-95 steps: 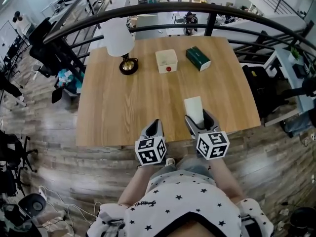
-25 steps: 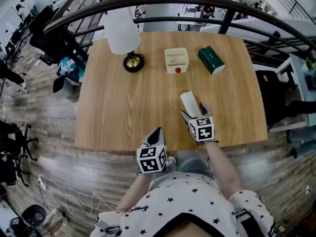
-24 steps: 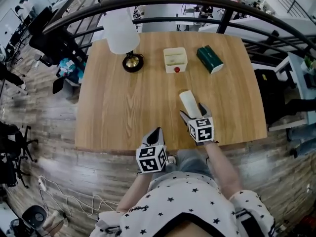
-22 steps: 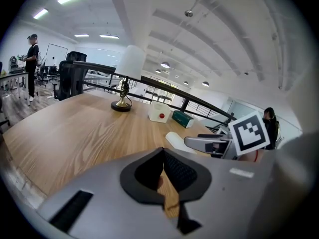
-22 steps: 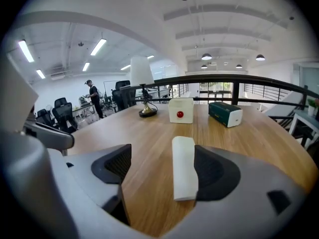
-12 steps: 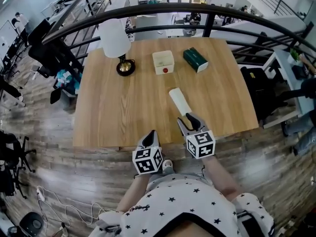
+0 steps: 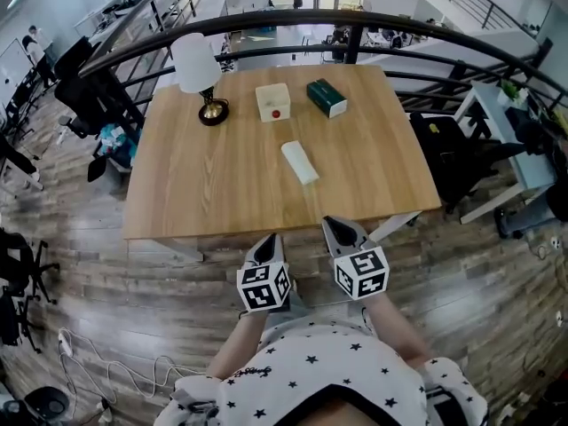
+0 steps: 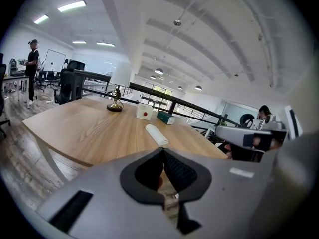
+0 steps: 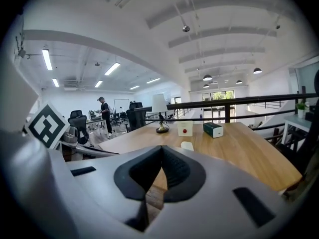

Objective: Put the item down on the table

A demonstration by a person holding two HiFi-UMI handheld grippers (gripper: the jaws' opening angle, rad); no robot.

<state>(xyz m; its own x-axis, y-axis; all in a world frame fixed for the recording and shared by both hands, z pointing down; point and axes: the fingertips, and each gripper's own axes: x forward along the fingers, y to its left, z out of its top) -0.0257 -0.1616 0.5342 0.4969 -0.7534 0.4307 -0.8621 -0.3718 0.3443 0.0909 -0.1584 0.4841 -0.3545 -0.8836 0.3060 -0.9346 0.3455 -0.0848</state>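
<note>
Worktop (image 7: 204,185) now sits further off in the head view than a second ago. The person has backed away, and its near edge is clear of both grippers. Lamp (image 7: 197,65), white box with red button (image 7: 272,101) and green box (image 7: 327,97) stand along the far side as before.

Right gripper (image 7: 335,227): a second ago it was over the worktop at the near end of the white item. It is now pulled back off the edge, just beside the left gripper (image 7: 271,242) and close to the person's body. Its jaws are just closing right up. The right gripper view shows the pads meeting with nothing between them. The left gripper hangs low by the body as before, jaws together and empty.

White item (image 7: 299,161) lies flat near the middle of the worktop, angled a bit. It is on its own, near the white box and well apart from both grippers. Both gripper views show it out ahead on the wood.

Judgement: the put-down looks done. The item is released and resting, the hand is withdrawn, and nothing seems left but to stay clear of it.
</note>
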